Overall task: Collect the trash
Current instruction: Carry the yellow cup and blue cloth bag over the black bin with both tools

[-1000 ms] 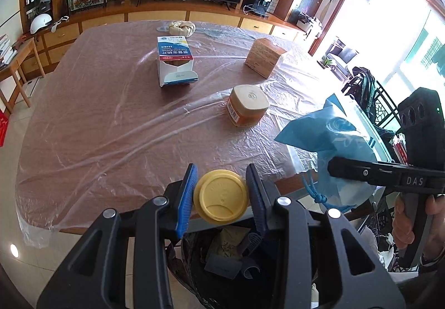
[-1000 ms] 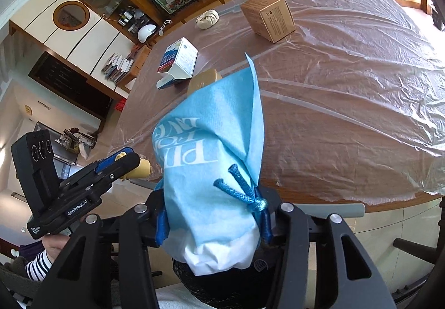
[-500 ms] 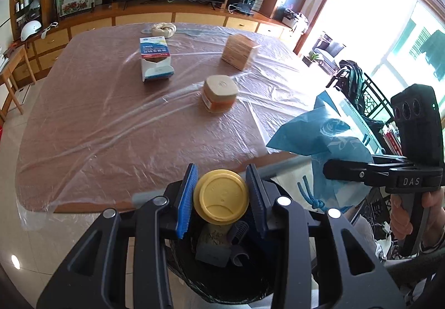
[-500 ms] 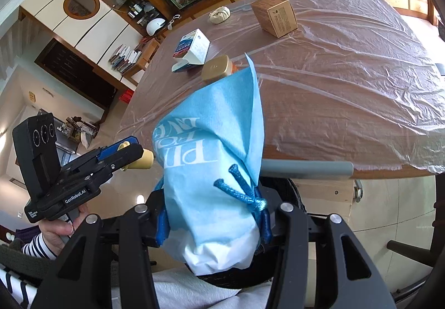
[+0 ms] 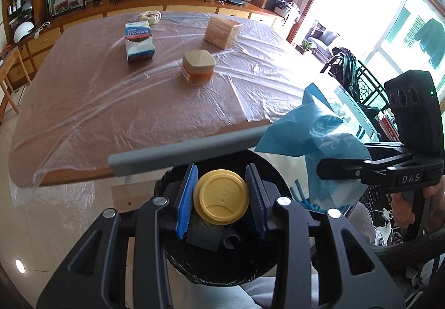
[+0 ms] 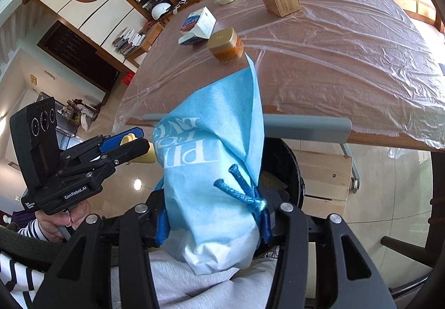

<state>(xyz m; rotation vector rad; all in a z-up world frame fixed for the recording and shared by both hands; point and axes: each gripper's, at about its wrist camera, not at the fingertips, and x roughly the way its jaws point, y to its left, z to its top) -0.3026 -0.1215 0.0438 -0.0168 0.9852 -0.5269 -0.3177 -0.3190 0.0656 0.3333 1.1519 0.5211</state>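
In the left wrist view, the left gripper (image 5: 221, 197) at lower centre has its jaws clamped on a yellow cup lid (image 5: 220, 197), directly over the black trash bin (image 5: 267, 170). At right, the right gripper (image 6: 212, 221) jaws are clamped on a blue paper bag (image 6: 211, 170), beside the bin. The drop-off seems in hand; next, each should release over the opening. "DAS" and "GenRobot.AI" mark the grippers. A jar (image 5: 198, 67) and boxes sit on the bench (image 5: 111, 103).

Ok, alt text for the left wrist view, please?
The left tool grips a yellow cup lid above an open black bin. At right, the right tool holds a blue bag; behind is a plastic-covered table.
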